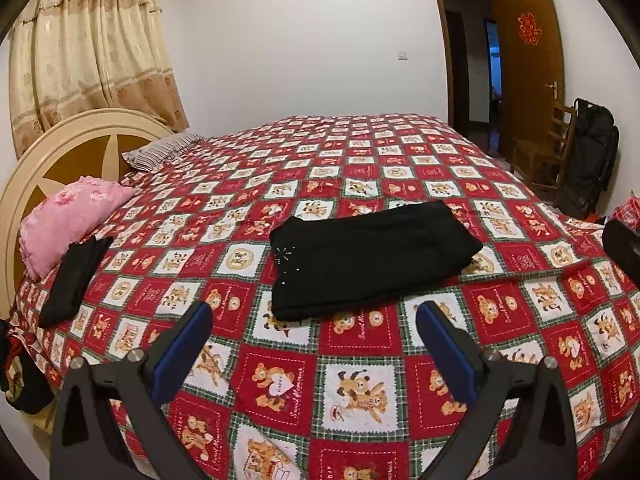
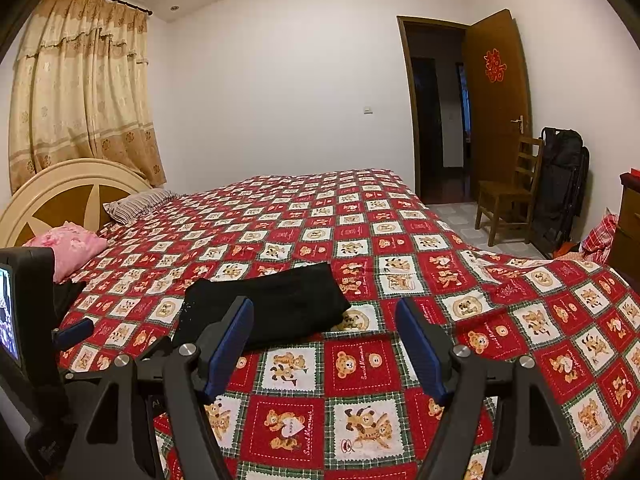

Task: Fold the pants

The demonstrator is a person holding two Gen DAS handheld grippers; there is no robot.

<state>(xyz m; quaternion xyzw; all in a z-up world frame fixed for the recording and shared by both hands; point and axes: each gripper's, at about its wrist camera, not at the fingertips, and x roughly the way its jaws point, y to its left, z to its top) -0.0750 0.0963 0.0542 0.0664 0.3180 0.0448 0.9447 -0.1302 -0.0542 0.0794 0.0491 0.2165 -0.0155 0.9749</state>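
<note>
Fingers of left gripper and right gripper spread wide, nothing between, both short of black pants. Pants lie folded into compact rectangle on bear-print quilt, mid-bed. Folding looks finished; next move, if any: tidy edges or set aside.

Folded black pants on bedspread; right gripper empty

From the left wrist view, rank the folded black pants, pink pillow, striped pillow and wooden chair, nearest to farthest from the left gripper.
From the left gripper:
1. Folded black pants, just ahead.
2. Pink pillow, left, by the headboard.
3. Striped pillow, farther up left.
4. Wooden chair, far right, by the door.
</note>
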